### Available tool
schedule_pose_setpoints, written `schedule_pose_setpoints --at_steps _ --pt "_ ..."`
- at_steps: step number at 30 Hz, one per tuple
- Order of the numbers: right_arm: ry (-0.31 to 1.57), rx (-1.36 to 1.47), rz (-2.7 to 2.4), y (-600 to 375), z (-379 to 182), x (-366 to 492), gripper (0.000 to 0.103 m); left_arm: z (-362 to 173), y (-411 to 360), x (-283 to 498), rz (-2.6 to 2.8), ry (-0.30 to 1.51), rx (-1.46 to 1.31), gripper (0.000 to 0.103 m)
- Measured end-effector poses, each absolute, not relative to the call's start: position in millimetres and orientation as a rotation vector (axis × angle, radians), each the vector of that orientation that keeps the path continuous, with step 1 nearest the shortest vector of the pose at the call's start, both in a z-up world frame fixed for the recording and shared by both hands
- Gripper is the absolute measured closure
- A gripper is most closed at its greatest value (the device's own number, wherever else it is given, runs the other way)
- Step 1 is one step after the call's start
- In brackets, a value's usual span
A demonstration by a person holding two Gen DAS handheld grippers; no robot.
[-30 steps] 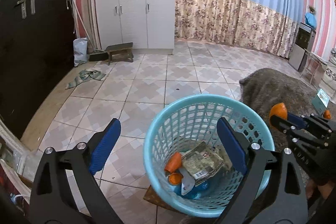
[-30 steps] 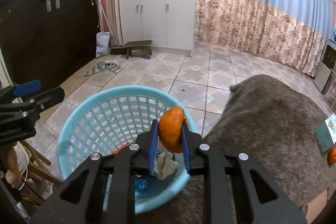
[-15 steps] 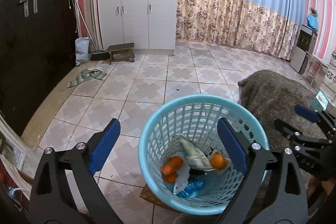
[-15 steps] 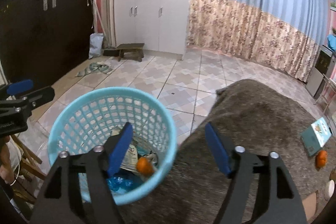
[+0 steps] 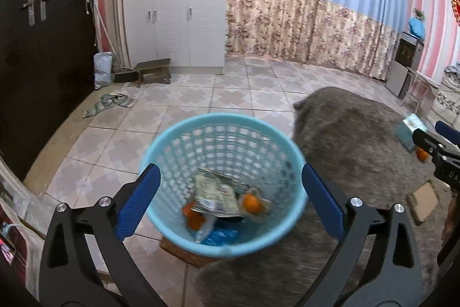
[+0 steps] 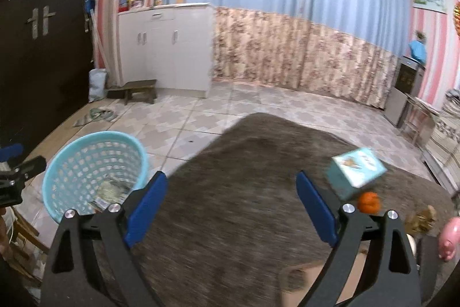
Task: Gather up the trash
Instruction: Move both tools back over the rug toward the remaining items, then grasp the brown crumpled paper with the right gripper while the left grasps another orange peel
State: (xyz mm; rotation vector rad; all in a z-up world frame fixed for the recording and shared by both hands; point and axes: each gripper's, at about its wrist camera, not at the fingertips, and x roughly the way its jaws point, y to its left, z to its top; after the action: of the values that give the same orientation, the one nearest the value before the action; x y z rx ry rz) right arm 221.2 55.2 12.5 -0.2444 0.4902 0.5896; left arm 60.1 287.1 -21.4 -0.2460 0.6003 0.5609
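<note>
A light blue mesh basket [image 5: 218, 117] stands on the tiled floor at the edge of a grey rug [image 5: 359, 151]. Inside lie a crumpled wrapper [image 5: 215, 194], orange fruit pieces [image 5: 251, 203] and a blue bag [image 5: 220, 235]. My left gripper [image 5: 230, 171] hovers over the basket, its jaws opening with nothing held between them. My right gripper [image 6: 231, 177] is over the rug to the right of the basket [image 6: 86, 140], its jaws opening and empty. A small orange fruit [image 6: 368, 202] lies on the rug beside a teal box [image 6: 355, 170], past the right finger.
A brown card [image 5: 424, 202] lies on the rug, and a pink piggy bank [image 6: 450, 235] stands at the far right. A white cabinet [image 5: 178, 25], a low stool [image 5: 153, 71] and a floor rag [image 5: 109, 102] are further back. A dark door [image 5: 37, 48] is on the left.
The right gripper opened and dropped its orange piece into the basket, then swung right over the rug. The left gripper's view also shifted right.
</note>
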Motion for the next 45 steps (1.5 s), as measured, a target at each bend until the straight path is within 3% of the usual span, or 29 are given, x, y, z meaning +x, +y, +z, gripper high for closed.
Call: schedule_pose_setpoints --at_steps 23,38,45 --pt "0.612 -0.14 0.194 -200.1 -24.7 288.0 0.013 -22.7 117.2 170.3 0.278 0.634 -0.144 0.006" --pt "0.697 -0.114 0.141 -216.5 -61.8 380.2 0.015 -32.5 48.5 266.9 0.185 0.663 -0.107 0.006" --pt "0.815 -0.115 0.178 -202.7 -82.1 415.0 0.059 -42.9 15.3 317.9 0.148 0.691 -0.052 0.006"
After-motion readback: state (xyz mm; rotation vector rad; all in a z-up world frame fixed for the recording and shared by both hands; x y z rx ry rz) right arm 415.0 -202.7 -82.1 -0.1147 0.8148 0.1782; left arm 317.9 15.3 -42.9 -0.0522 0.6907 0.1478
